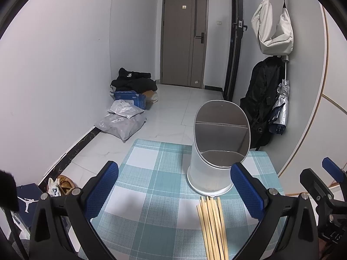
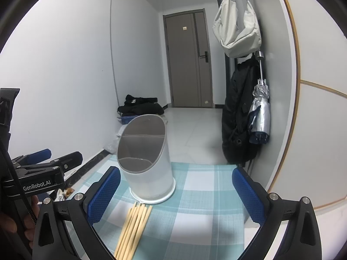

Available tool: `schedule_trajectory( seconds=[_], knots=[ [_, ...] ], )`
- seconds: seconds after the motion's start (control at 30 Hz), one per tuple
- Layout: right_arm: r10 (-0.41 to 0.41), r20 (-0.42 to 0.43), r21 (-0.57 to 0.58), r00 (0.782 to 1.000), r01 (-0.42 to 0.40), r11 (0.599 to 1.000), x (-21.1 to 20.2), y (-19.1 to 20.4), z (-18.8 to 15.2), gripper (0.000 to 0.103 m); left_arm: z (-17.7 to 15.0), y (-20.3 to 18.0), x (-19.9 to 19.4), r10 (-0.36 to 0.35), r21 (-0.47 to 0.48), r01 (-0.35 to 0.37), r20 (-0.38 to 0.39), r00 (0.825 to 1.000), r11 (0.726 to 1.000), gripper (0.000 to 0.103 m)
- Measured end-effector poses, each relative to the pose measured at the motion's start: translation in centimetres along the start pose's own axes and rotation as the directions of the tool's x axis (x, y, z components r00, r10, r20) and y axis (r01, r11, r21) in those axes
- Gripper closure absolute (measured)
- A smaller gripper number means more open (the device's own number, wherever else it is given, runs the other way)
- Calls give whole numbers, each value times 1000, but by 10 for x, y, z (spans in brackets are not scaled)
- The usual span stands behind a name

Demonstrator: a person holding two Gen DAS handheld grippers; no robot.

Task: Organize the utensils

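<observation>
A white utensil holder with a slanted opening and an inner divider stands upright on a blue-and-white checked mat; its inside shows nothing. Several pale wooden chopsticks lie bundled on the mat just in front of the holder. My left gripper hovers open above the mat, the chopsticks near its right finger. My right gripper is open too, with the chopsticks near its left finger. Neither holds anything.
The mat's far edge drops to a white tiled floor. Parcels and dark clothes lie by the left wall. A black jacket, an umbrella and a pale bag hang on the right wall. A closed door stands beyond.
</observation>
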State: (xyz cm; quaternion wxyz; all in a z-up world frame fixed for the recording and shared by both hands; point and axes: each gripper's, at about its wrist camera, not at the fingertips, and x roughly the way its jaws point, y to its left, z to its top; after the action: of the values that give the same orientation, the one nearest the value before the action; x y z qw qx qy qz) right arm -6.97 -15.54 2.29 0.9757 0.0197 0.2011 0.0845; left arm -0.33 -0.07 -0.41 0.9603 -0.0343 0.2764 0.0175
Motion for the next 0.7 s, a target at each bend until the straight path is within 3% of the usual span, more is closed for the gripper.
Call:
schedule_trajectory(
  seconds=[0.37,0.7],
  knots=[
    [-1,0,-1,1000,1,1000,0,0,-1,0,2,2,1,-6,-2,6,-3,1000,1000,1],
    [54,-32,24,998,-53,998,5,-1,-4,0,2,6,5,-3,-23,3,-13,1000,1000,1]
  ],
)
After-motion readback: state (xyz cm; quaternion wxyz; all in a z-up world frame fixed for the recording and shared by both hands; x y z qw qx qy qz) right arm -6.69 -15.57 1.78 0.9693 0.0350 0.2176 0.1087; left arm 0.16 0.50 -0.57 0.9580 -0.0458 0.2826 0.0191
